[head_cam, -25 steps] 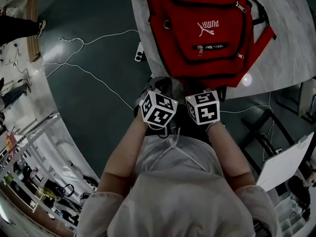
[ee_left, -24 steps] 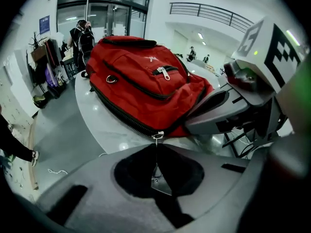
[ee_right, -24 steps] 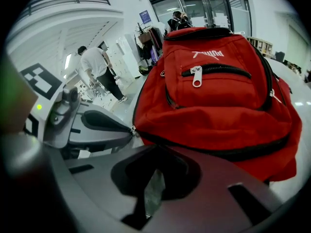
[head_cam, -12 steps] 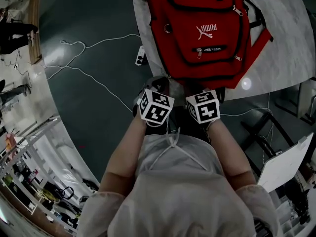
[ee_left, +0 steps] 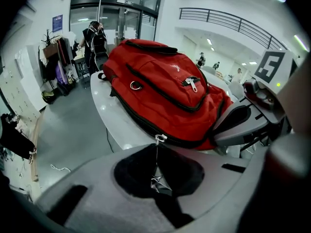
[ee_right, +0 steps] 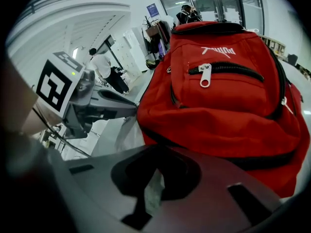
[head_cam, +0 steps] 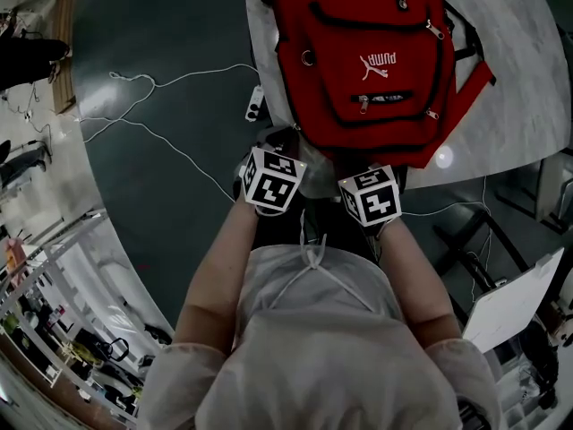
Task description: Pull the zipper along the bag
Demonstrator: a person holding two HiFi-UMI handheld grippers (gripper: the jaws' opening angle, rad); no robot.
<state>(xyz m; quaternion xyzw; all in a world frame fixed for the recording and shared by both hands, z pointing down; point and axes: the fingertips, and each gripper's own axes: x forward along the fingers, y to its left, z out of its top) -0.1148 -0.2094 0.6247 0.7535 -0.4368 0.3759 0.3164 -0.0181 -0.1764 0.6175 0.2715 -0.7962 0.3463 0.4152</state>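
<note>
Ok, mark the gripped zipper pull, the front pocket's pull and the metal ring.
zipper pull [ee_left: 156,180]: left gripper view, tab end.
front pocket pull [ee_right: 205,75]: right gripper view, tab middle.
metal ring [ee_left: 130,86]: left gripper view, rim.

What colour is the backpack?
The backpack is red; the right gripper view shows it best.

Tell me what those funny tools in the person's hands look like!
The left gripper and right gripper are smooth grey plastic, with wide tongs around a dark scooped hollow. A white cube with black square patterns rides on each. The person wears a pale top with white drawstrings; its sleeves end above the forearms.
</note>
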